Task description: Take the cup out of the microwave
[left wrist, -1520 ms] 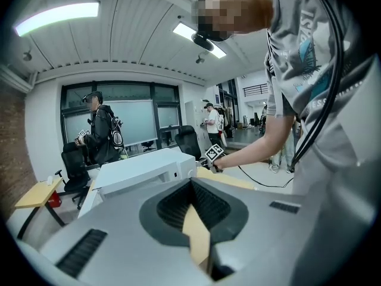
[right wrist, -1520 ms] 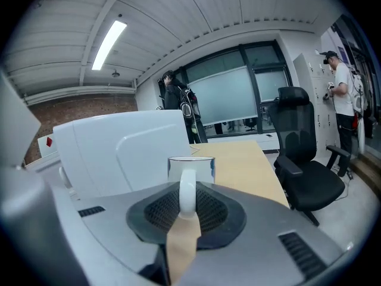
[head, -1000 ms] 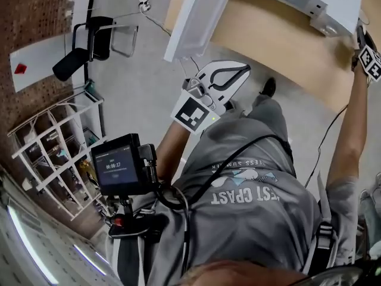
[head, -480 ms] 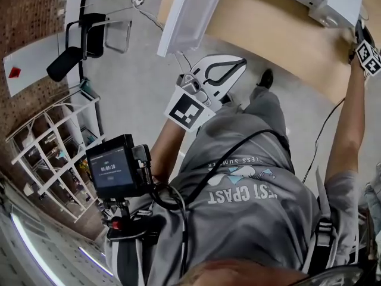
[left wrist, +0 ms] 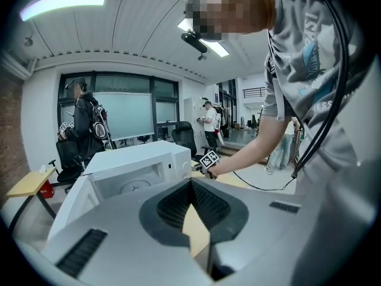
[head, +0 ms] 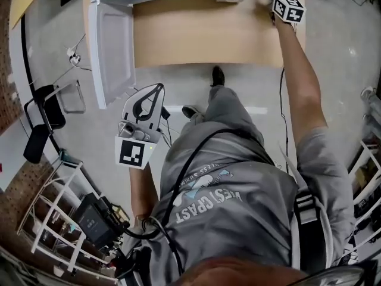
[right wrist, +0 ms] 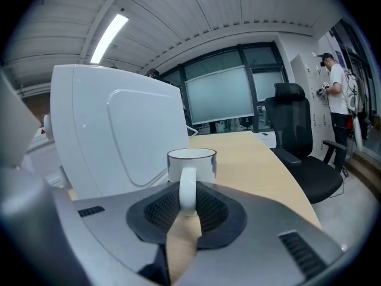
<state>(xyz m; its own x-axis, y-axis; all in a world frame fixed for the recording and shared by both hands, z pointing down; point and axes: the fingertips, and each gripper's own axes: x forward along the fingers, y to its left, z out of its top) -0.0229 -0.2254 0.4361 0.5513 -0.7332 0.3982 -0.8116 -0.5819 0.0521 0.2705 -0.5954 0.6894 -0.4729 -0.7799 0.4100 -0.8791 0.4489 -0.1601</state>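
We have the cup (right wrist: 190, 162) out of the oven cavity. It sits just beside the white outer side wall of the microwave (right wrist: 113, 136), over the wooden table (right wrist: 262, 159). Our own jaws hide its base, so we cannot tell whether it rests on the tabletop or hangs just above it.

Our right gripper (right wrist: 187, 200) is clenched on the cup's handle (right wrist: 187, 189), with the white loop pinched between the two ribbed black pads. We judge the handle was chosen because it gives a narrow, firm hold and keeps the jaws clear of the body and rim.

The cup stands upright with its mouth up and its dark-edged rim level, so its long axis is vertical. The handle points straight back at us along the line of the jaws, and the body faces away toward the far end of the table.

In the head view the right arm reaches to the top edge, by the microwave's control side, and the cup itself is not visible there. The microwave's door (head: 113, 52) hangs wide open over the table's left end.

Our left gripper (left wrist: 190, 186) is held low and well back from the table, its jaw tips closed together on nothing. We take it to be parked out of the way.
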